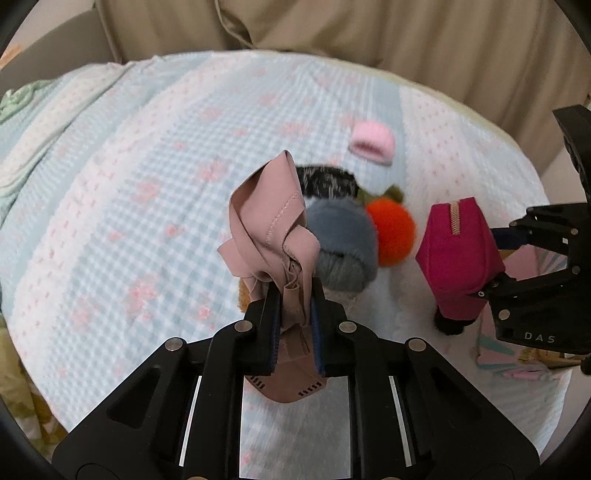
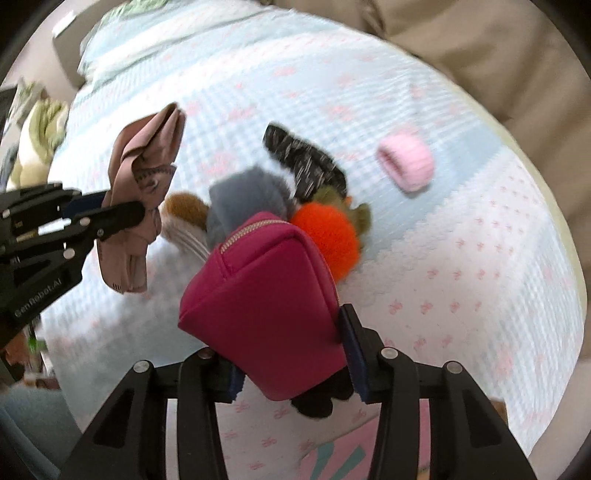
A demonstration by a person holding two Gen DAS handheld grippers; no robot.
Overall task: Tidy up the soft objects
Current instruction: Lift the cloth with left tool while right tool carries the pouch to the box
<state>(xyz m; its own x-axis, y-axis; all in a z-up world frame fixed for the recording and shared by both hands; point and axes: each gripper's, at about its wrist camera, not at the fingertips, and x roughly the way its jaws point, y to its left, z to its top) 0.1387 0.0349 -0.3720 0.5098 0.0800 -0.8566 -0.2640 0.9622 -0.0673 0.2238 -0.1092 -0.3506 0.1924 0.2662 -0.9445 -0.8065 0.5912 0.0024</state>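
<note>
1. The pale blue checked quilt with pink flowers (image 1: 155, 177) lies broad and bare to the left of a central heap; beige fabric (image 1: 369, 33) borders its far edge.
2. The left gripper (image 1: 294, 325) is clenched on a dusty-pink crumpled cloth (image 1: 273, 229), raised off the quilt.
3. The right gripper (image 2: 295, 369) grasps a magenta zippered fabric pouch (image 2: 266, 317), zip closed, contents hidden.
4. In the heap lie a blue-grey fluffy roll (image 1: 340, 236), an orange fuzzy ball (image 1: 393, 229) and a black speckled cloth (image 2: 303, 162); a pink knitted band (image 1: 372, 142) lies apart.

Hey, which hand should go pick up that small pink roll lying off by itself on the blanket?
Neither is free yet: the left gripper is shut on a pink cloth, the right gripper on a magenta pouch. Once emptied, probably the right; the pink roll lies on its side of the pile.
</note>
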